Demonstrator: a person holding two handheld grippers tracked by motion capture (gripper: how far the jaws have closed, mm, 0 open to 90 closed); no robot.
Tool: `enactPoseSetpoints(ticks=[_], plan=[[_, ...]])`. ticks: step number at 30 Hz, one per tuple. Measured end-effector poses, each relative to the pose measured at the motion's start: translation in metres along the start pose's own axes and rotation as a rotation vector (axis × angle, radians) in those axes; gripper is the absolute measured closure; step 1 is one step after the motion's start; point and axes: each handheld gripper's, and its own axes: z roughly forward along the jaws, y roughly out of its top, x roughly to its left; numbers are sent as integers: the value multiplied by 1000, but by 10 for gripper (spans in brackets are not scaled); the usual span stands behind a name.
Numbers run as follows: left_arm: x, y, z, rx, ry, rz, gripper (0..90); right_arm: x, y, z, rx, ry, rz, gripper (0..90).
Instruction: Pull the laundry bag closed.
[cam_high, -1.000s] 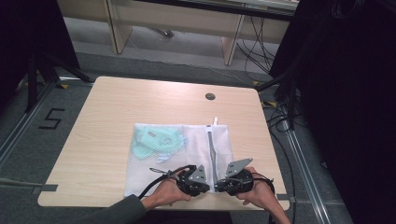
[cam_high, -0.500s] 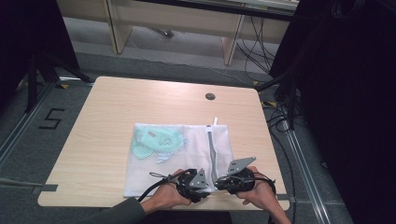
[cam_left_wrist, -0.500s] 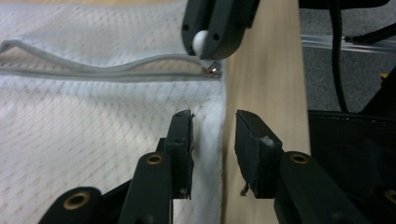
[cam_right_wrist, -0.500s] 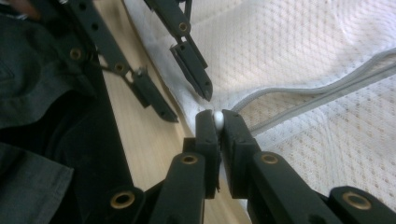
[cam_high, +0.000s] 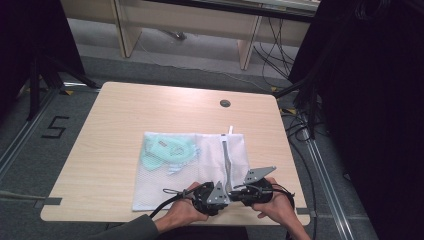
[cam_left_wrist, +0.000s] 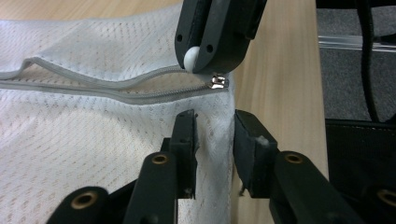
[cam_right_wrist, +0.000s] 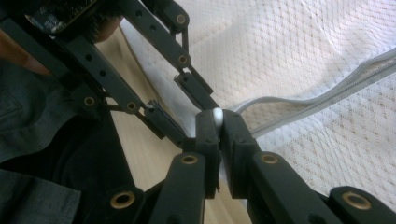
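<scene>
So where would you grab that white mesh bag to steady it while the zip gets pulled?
Probably the bag's near edge beside the zip's end, coming in from the table's near side: there the mesh lies flat and thin, and the left gripper's parted jaws already straddle it, while the right gripper pinches the white zip pull.

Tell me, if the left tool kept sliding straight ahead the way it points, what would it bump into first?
Probably the right tool, pinching the small white round zipper pull straight ahead. The left tool straddles the white mesh laundry bag, so it would drag mesh along; depth is uncertain.
</scene>
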Motion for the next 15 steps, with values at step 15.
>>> enactPoseSetpoints(ticks=[15], plan=[[-5,0,1,-14,25,32,882,-2,-2,1,-10,-14,16,863]])
